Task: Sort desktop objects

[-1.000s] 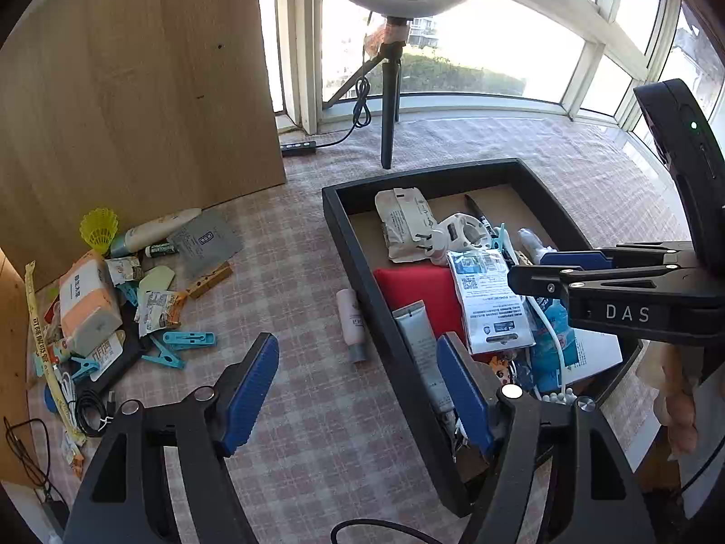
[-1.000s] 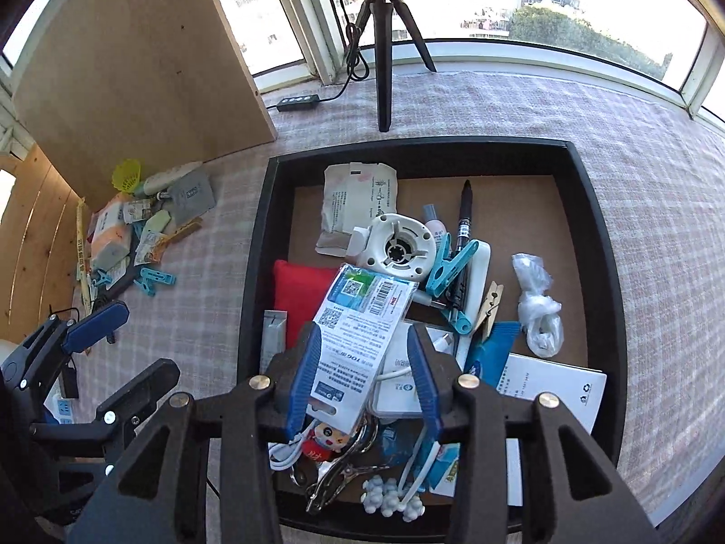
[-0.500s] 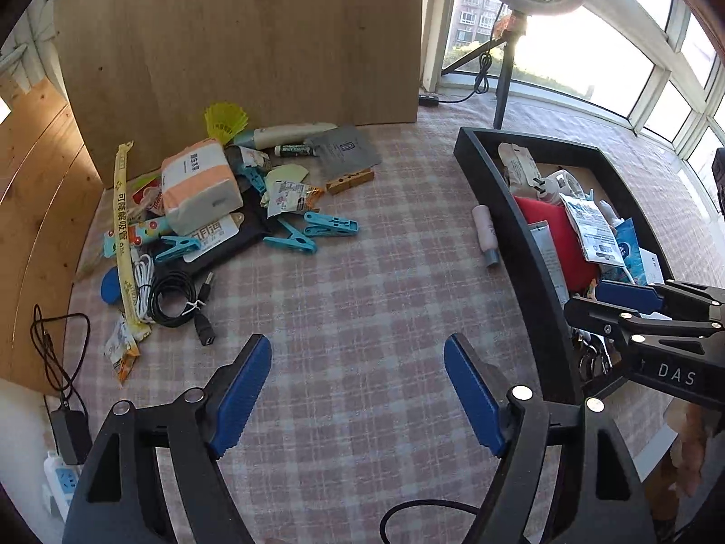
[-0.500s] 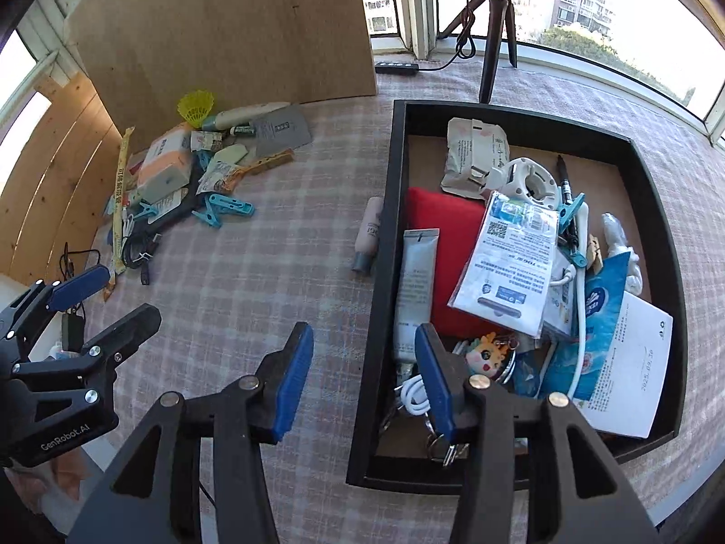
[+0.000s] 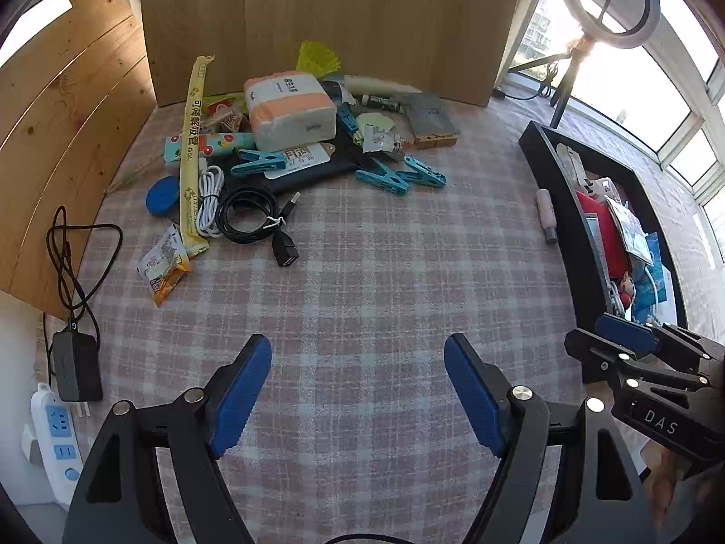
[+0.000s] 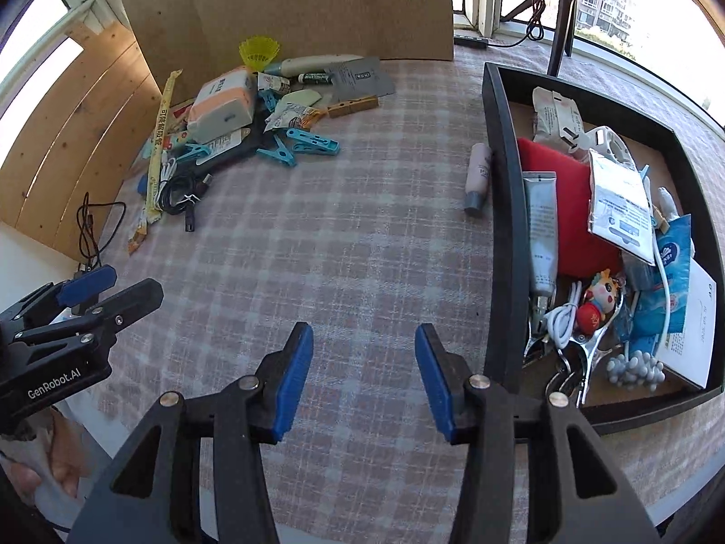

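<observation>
A heap of small objects (image 5: 294, 136) lies at the far left of the checked tablecloth: a tissue pack (image 5: 290, 111), teal clothes pegs (image 5: 398, 177), a black cable (image 5: 253, 217) and snack packets. The heap also shows in the right wrist view (image 6: 226, 122). A black tray (image 6: 503, 226) on the right holds a red pouch (image 6: 566, 208), a tube, a paper packet and several more items. A pink tube (image 6: 478, 177) lies just outside its left wall. My left gripper (image 5: 358, 390) is open and empty above bare cloth. My right gripper (image 6: 362, 376) is open and empty beside the tray's near left corner.
Wooden boards (image 5: 317, 13) stand behind and left of the heap. A power strip (image 5: 54, 435) with a black adapter and cable sits off the table's left edge. A ring-light tripod (image 6: 559, 22) stands behind the tray by the windows. The table's front edge is close below both grippers.
Both grippers have drawn back and swung left, away from the tray. The right gripper, which held the paper packet a second ago, has left it in the tray and is open.
</observation>
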{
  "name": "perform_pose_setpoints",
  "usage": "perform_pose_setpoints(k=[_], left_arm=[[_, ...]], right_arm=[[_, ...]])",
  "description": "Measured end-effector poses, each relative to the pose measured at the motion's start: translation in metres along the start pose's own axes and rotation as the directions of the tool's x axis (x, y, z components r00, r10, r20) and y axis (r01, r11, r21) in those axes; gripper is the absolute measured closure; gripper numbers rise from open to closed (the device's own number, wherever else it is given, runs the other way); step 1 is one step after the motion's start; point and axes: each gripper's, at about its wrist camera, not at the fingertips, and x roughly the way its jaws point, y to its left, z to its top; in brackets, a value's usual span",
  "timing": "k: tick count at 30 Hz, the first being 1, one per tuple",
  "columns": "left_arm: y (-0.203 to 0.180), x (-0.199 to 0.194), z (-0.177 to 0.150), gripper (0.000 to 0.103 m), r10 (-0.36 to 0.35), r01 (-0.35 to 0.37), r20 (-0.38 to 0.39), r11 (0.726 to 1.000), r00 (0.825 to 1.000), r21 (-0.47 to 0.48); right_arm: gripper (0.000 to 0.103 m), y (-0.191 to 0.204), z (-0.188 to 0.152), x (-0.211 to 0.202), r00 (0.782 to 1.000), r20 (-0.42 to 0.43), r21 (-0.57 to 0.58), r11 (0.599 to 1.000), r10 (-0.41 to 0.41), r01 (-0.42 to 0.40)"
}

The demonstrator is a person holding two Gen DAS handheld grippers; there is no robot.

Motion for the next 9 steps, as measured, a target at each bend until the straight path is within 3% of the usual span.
perform_pose_setpoints(k=[9], left_arm=[[0.015,-0.010,0.002,0.024,0.033,-0.035,0.062,0.999,0.998,0.027]], right_arm=[[0.057,0.023,0.001,0.009,1.000,-0.006,-0.010,1.000,0.001,-0.001]])
